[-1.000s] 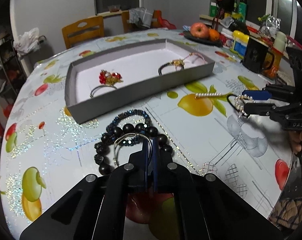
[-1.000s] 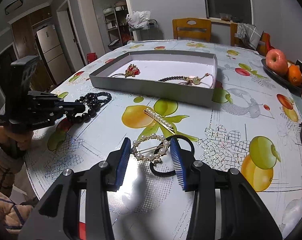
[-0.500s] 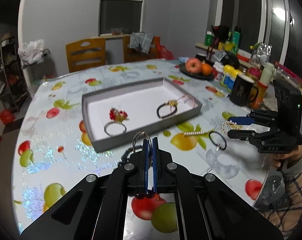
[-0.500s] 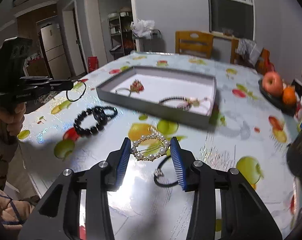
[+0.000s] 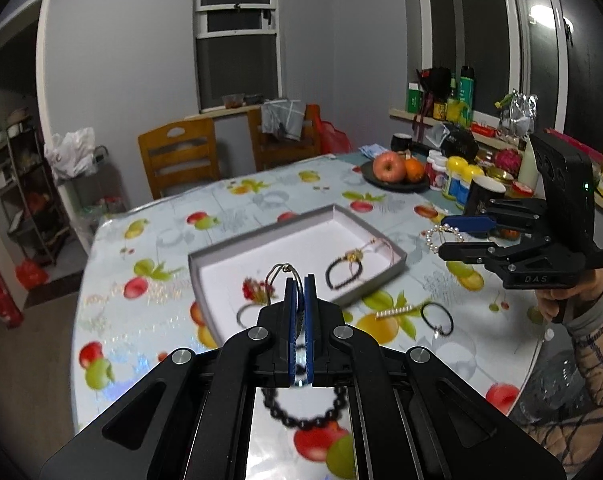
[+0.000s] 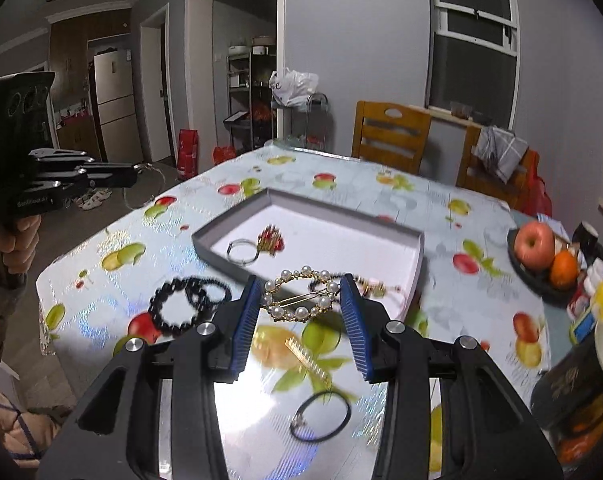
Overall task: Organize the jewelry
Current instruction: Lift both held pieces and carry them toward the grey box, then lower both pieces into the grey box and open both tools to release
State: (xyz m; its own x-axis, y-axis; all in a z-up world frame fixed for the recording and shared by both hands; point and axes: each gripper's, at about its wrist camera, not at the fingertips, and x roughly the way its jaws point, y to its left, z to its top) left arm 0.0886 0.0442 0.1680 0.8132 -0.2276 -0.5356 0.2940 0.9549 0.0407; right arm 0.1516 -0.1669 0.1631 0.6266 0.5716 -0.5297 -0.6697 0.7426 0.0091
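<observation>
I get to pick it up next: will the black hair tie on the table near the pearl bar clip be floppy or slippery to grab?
The black hair tie lies flat as a thin loop, so it is probably floppy and light. Its small metal charm may dangle. It looks like soft elastic, so it likely won't slip once pinched.

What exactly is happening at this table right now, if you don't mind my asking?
A person is tidying jewelry into a shallow grey tray using two handheld grippers. The left gripper is shut on a thin silver bangle, held up above the table. The right gripper grips a pearl hair clip, also lifted. The tray already holds a red brooch, a silver ring and a dark beaded bracelet. Black bead bracelets, a pearl bar clip and a black hair tie remain on the tablecloth.
</observation>
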